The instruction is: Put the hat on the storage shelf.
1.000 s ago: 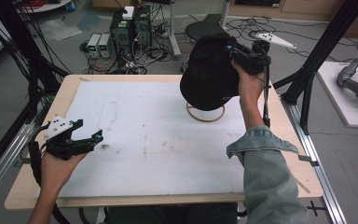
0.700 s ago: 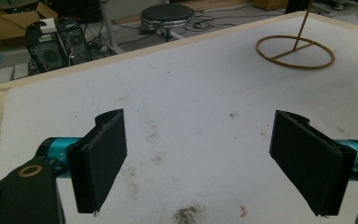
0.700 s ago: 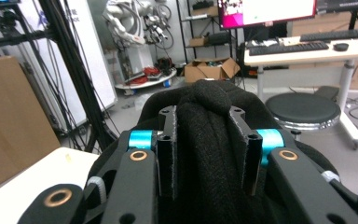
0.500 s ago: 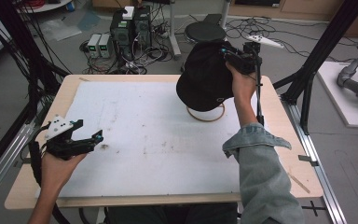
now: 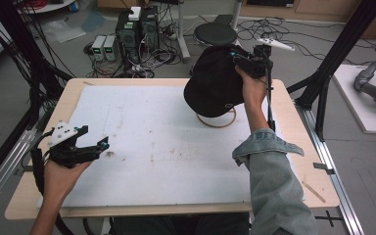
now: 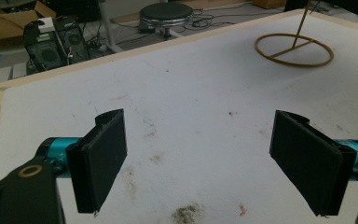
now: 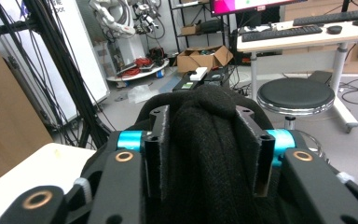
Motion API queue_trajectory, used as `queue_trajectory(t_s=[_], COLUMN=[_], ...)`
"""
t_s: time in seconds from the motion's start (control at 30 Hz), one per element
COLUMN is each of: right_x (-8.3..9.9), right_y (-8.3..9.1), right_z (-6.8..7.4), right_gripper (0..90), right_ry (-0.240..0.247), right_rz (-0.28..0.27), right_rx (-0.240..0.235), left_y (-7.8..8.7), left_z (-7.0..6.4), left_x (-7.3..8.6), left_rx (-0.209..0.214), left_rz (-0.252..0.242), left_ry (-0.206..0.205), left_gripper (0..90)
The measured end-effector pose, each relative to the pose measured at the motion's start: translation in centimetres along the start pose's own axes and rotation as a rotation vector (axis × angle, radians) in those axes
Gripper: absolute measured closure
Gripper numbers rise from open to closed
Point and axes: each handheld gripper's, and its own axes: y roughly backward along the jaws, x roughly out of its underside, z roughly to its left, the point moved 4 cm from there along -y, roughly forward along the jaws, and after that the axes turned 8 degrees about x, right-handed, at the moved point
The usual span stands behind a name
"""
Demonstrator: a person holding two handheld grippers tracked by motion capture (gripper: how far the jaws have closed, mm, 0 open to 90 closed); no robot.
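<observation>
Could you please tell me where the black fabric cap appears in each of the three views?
High view: black fabric cap upper centre-right, above the yellow ring stand base.
Left gripper view: cap not in it; the ring base is upper right.
Right gripper view: cap fabric centre, pinched between the claw's jaws.
Shared landmark: round black stool.

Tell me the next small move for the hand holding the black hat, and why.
Probably lower the hat a little, straight down over the wire stand. The right gripper is shut on its fabric and holds it just above the stand's ring base on the table, while the left gripper rests open and apart, offering no help.
</observation>
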Motion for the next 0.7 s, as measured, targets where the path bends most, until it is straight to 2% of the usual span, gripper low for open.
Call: queue_trajectory(t_s=[0.07, 0.3, 0.33, 0.43, 0.7], right_x=[0.03, 0.14, 0.23, 0.24, 0.09], right_y=[-0.06, -0.23, -0.33, -0.35, -0.20], right_z=[-0.07, -0.02, 0.03, 0.09, -0.24], right_gripper=[58.7, 53.9, 50.9, 50.5, 42.1], right_ry=[-0.014, -0.011, -0.014, -0.013, -0.003], right_rz=[0.002, 0.003, 0.008, 0.008, -0.003], right_rx=[-0.004, -0.003, -0.004, -0.002, 0.018], left_y=[0.00, 0.04, 0.03, 0.04, 0.00], left_z=[-0.01, -0.05, -0.05, -0.05, -0.10], left_x=[-0.03, -0.06, -0.06, -0.07, -0.07], left_rx=[0.002, 0.001, 0.001, 0.002, 0.002], left_rz=[-0.001, 0.000, -0.001, -0.001, 0.001], left_ry=[-0.002, -0.004, -0.004, -0.004, -0.006], left_gripper=[19.1, 19.1, 19.1, 19.1, 19.1])
